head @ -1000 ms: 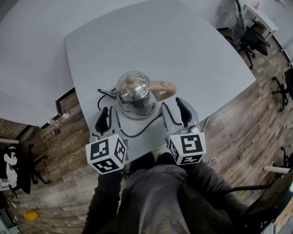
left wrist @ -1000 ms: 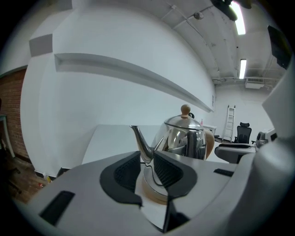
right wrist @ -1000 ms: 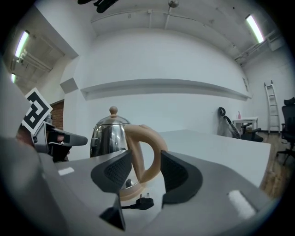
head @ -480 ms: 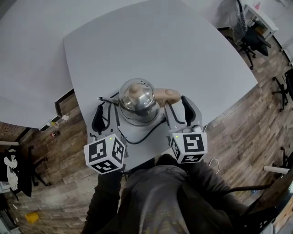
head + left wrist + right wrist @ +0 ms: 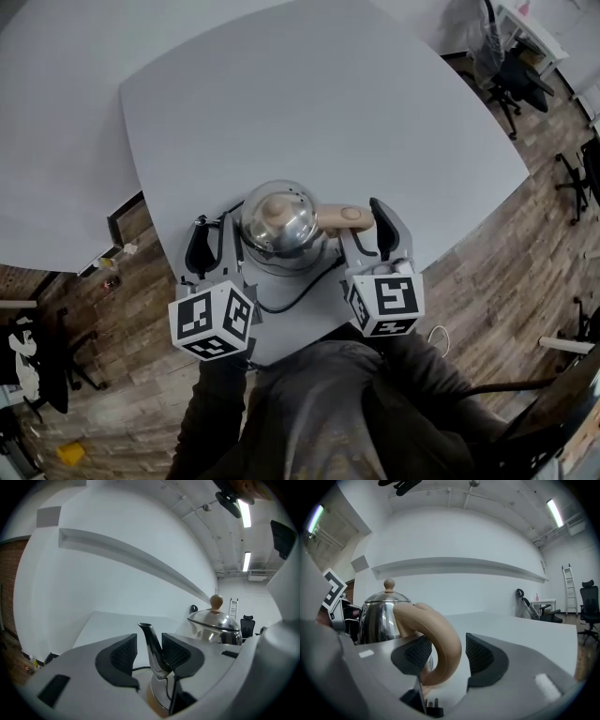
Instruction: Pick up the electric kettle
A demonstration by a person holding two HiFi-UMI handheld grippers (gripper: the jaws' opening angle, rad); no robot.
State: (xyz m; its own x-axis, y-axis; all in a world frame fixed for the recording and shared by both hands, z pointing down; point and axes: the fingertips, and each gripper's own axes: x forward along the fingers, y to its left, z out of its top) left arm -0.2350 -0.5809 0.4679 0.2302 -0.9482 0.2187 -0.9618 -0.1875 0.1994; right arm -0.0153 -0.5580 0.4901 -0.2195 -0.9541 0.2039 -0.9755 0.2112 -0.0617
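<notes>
Electric kettle [image 5: 281,230] of polished steel, dome-lidded with a round wooden knob [image 5: 274,212] and a beige looped handle [image 5: 345,217], sits at the near edge of the pale grey table [image 5: 309,103], directly between the two grippers. The left gripper [image 5: 214,244] is at the kettle's left side. In the left gripper view its dark ribbed pads stand partly apart, with the thin curved steel spout [image 5: 152,648] rising between them. The spout lies close against the right-hand pad and a clear gap shows on the other side (so it is not clamped). The right gripper [image 5: 364,227] is at the kettle's right side. Its jaws are likewise parted around the beige handle, whose loop fills most of the space between the pads. The handle is close against the left pad and there is a gap to the right pad. A black power cord [image 5: 298,287] curls on the table just near of the kettle, between the grippers. Brown wood-plank floor [image 5: 506,272] surrounds the table, and a black office chair [image 5: 516,80] stands at the far right.
</notes>
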